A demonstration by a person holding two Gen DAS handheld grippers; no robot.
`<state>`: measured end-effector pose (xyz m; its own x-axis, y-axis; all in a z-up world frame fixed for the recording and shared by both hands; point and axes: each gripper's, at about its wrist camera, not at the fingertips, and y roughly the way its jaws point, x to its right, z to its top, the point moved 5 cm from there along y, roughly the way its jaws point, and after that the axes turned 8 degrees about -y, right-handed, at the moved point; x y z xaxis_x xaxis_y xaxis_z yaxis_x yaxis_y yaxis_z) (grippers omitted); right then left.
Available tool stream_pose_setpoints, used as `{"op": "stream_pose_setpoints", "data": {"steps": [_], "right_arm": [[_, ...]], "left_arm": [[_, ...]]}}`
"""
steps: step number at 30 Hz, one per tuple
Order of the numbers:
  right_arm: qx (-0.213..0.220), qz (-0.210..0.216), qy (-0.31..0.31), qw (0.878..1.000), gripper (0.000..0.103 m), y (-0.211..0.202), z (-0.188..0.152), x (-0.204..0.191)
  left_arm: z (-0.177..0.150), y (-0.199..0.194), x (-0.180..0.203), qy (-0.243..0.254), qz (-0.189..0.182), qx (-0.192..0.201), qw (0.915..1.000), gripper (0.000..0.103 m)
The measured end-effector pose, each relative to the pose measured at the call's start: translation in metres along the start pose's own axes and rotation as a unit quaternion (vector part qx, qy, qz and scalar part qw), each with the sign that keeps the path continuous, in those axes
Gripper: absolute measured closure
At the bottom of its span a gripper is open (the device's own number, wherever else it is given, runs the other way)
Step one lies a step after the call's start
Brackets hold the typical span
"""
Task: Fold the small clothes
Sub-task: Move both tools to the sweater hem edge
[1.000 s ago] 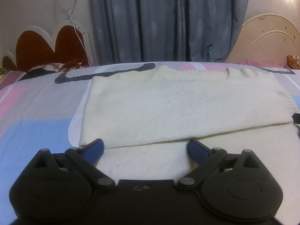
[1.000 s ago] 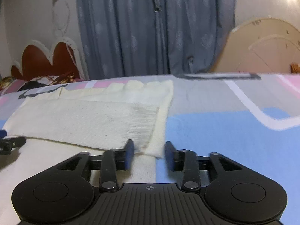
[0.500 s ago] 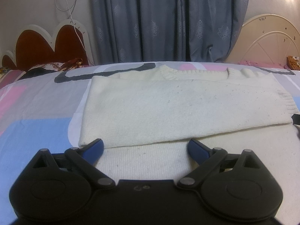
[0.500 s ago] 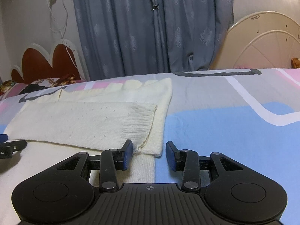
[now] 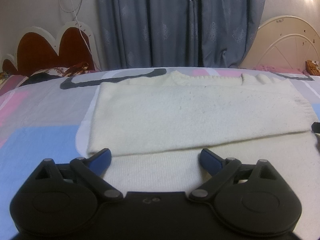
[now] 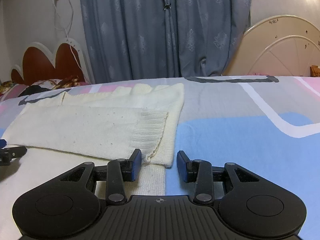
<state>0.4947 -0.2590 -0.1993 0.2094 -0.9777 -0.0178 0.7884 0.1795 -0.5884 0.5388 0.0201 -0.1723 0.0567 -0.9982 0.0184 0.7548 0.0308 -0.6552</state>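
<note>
Cream knit sweater (image 5: 192, 116) lies half-folded on the bed (image 6: 240, 140), soft and floppy, so we'd pinch its near hem with left gripper (image 5: 155, 158) and right gripper (image 6: 159, 165), both released.

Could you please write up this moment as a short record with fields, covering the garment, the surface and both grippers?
garment: cream knitted sweater, lying flat, one sleeve folded across the body
sleeve cuff: ribbed cuff lies near the sweater's right edge
surface: bed sheet with blue, pink and grey patches
left gripper: jaws wide apart over the lower part of the sweater, nothing gripped
right gripper: jaws apart, straddling the sweater's right edge, nothing gripped
background: grey-blue curtain
</note>
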Motion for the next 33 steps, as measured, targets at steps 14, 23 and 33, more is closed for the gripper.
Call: {"op": "stream_pose_setpoints", "data": {"steps": [14,23,33], "right_arm": [[-0.021,0.051,0.028,0.998,0.065,-0.124,-0.047,-0.002],[-0.051,0.065,0.046,0.996,0.065,-0.239,-0.111,-0.022],[-0.088,0.075,0.122,0.986,0.065,-0.292,-0.165,-0.036]], "left_arm": [[-0.066,-0.132,-0.034,0.01,-0.007,-0.006,0.9999,0.017],[-0.13,-0.212,-0.078,-0.026,-0.009,-0.054,0.9982,0.03],[-0.177,-0.252,-0.089,-0.064,-0.052,-0.096,0.992,0.043]]}}
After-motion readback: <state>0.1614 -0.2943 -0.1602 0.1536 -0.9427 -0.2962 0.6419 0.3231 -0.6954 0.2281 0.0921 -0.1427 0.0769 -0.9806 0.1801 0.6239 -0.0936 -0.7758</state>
